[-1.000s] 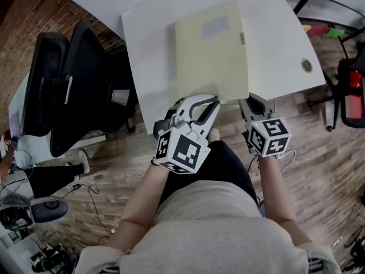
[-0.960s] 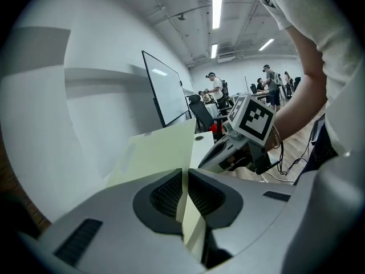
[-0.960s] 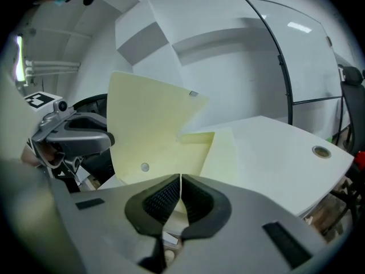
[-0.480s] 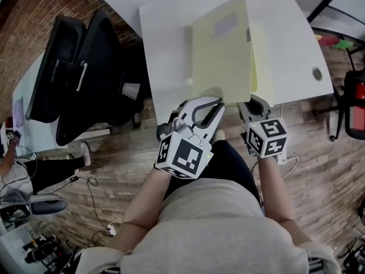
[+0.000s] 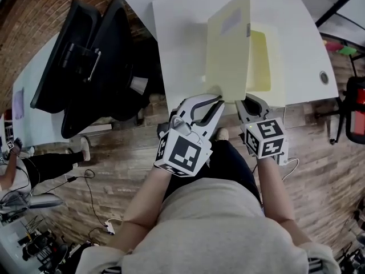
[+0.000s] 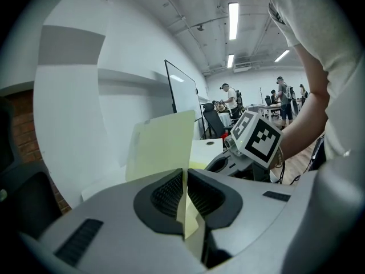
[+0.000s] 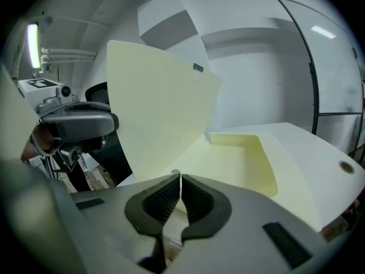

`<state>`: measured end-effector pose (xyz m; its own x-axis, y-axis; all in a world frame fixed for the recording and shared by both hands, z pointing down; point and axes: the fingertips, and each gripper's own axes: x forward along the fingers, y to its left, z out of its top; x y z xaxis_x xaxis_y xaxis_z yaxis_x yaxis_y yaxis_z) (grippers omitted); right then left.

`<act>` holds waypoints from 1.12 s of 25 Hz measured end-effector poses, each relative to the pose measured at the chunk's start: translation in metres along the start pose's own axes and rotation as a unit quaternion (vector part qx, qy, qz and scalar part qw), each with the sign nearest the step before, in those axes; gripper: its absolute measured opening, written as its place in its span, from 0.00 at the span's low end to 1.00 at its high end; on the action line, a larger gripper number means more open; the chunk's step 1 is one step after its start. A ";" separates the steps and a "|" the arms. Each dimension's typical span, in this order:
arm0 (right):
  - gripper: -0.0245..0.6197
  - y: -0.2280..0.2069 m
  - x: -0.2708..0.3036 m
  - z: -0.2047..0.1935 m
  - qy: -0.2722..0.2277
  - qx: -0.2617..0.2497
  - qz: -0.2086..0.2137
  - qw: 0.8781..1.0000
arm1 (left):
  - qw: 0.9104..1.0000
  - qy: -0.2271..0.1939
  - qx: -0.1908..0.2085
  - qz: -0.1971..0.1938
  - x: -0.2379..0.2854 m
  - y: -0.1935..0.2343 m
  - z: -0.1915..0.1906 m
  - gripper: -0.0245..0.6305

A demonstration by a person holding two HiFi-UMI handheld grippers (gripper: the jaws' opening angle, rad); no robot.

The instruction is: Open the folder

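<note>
A pale yellow folder lies on the white table (image 5: pixel 179 50). Its front cover (image 5: pixel 228 44) stands nearly upright, swung up toward the left. My left gripper (image 5: pixel 214 98) is shut on that cover's near edge; the sheet runs edge-on between the pads (image 6: pixel 185 178). The inside of the back cover (image 5: pixel 260 61) lies flat and uncovered. My right gripper (image 5: pixel 250 103) is shut, its tips at the back cover's near edge (image 7: pixel 181 182), with nothing seen between the pads. The raised cover (image 7: pixel 159 107) fills the left of the right gripper view.
A black office chair (image 5: pixel 85 61) stands left of the table, close to its left edge. A round cable hole (image 5: pixel 324 77) sits near the table's right corner. A red object (image 5: pixel 356 110) is at the far right. A wooden floor lies below.
The front cover went from lying flat to standing nearly upright, lifted by my left gripper. The yellow inside of the folder has come into view on the right.
</note>
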<state>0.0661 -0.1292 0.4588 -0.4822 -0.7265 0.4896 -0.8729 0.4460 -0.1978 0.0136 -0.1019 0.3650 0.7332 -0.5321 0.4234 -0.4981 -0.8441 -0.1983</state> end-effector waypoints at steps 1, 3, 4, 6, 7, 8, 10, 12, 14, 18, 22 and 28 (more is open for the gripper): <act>0.07 0.003 0.002 0.000 0.001 -0.001 0.000 1.000 | 1.000 -0.002 -0.008 0.003 -0.004 0.003 -0.002 0.10; 0.07 0.009 0.005 0.000 0.003 -0.002 -0.001 1.000 | 1.000 -0.005 -0.024 0.009 -0.011 0.010 -0.006 0.10; 0.07 0.012 0.007 0.001 0.004 -0.003 -0.002 1.000 | 0.999 -0.005 -0.031 0.012 -0.014 0.012 -0.008 0.09; 0.07 0.017 0.010 0.002 0.004 -0.006 -0.001 1.000 | 0.999 -0.006 -0.041 0.016 -0.020 0.017 -0.013 0.09; 0.07 0.020 0.012 0.002 0.005 -0.007 -0.001 1.000 | 0.999 -0.006 -0.045 0.018 -0.023 0.019 -0.016 0.09; 0.07 0.023 0.013 0.002 0.006 -0.008 -0.001 1.000 | 0.999 -0.005 -0.049 0.020 -0.026 0.021 -0.018 0.09; 0.07 0.028 0.016 0.001 0.010 -0.011 0.000 1.000 | 0.998 -0.004 -0.060 0.024 -0.030 0.026 -0.023 0.09; 0.07 0.031 0.018 0.000 0.015 -0.013 0.000 1.000 | 0.997 -0.005 -0.071 0.028 -0.035 0.030 -0.026 0.09; 0.07 0.033 0.020 -0.001 0.019 -0.015 -0.002 1.000 | 0.996 -0.004 -0.078 0.031 -0.039 0.033 -0.030 0.09; 0.07 0.032 0.022 -0.003 0.024 -0.017 -0.009 1.000 | 0.995 -0.001 -0.095 0.037 -0.046 0.040 -0.039 0.08; 0.07 0.031 0.024 -0.005 0.030 -0.014 -0.013 0.999 | 0.991 -0.003 -0.127 0.040 -0.052 0.048 -0.048 0.08; 0.07 0.029 0.026 -0.010 0.042 -0.010 -0.018 0.999 | 0.987 0.000 -0.153 0.044 -0.060 0.057 -0.061 0.08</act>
<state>0.0290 -0.1302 0.4741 -0.4420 -0.6958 0.5661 -0.8873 0.4319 -0.1619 -0.0872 -0.1136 0.3823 0.6804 -0.6032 0.4163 -0.6770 -0.7348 0.0419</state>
